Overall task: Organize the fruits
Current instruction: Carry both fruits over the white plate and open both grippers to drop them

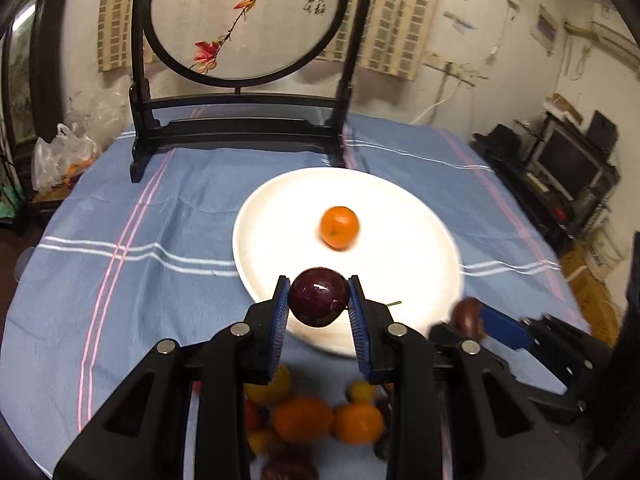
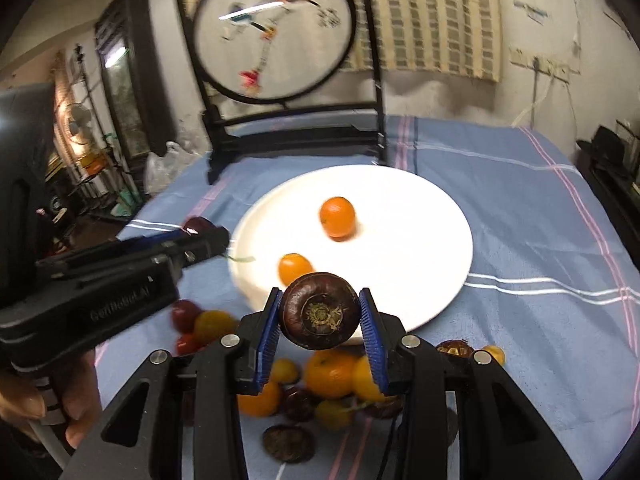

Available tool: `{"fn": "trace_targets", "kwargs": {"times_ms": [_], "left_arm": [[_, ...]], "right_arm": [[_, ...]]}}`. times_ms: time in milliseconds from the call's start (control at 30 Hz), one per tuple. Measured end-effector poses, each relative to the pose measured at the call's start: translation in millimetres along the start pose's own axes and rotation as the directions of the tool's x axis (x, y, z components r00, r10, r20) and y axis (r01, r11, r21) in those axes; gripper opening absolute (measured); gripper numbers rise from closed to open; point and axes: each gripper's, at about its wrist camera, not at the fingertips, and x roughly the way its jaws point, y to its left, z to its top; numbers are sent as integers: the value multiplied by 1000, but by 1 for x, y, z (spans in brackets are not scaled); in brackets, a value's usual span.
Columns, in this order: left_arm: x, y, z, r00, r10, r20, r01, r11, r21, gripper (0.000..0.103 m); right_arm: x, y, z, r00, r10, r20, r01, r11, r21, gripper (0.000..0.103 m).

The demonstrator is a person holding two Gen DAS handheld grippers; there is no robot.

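My left gripper (image 1: 318, 300) is shut on a dark red plum (image 1: 318, 298), held over the near rim of the white plate (image 1: 280, 208). An orange (image 1: 339, 227) lies on the plate. My right gripper (image 2: 320, 312) is shut on a dark brown mangosteen (image 2: 320, 311), held above the plate's near edge (image 2: 440, 240). In the right wrist view the plate holds an orange (image 2: 337, 216) and a smaller orange fruit (image 2: 294, 267). The left gripper (image 2: 200, 236) shows at the left with its plum. The right gripper (image 1: 472, 320) shows at the right in the left wrist view.
A pile of oranges, yellow and dark fruits (image 2: 332, 376) lies on the blue cloth (image 1: 140, 280) near me, also below my left gripper (image 1: 304, 420). A black-framed round screen (image 1: 240, 120) stands behind the plate. Plastic bags (image 1: 60, 156) sit at the far left.
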Motion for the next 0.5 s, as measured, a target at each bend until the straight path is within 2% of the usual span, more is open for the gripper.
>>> {"fn": "trace_targets", "kwargs": {"times_ms": [200, 367, 433, 467, 500], "left_arm": [[48, 14, 3, 998, 33, -52, -36, 998, -61, 28], [66, 17, -1, 997, 24, -69, -29, 997, -66, 29], [68, 15, -4, 997, 35, -73, -40, 998, -58, 34], [66, 14, -5, 997, 33, -74, -37, 998, -51, 44], [65, 14, -5, 997, 32, -73, -36, 998, -50, 58]], "right_arm": [[23, -15, -7, 999, 16, -44, -15, 1000, 22, 39], [36, -18, -9, 997, 24, -69, -22, 999, 34, 40], [40, -19, -9, 997, 33, -64, -30, 999, 39, 54], [40, -19, -9, 998, 28, -57, -25, 999, 44, 60], [39, -19, -10, 998, 24, -52, -22, 999, 48, 60]]}}
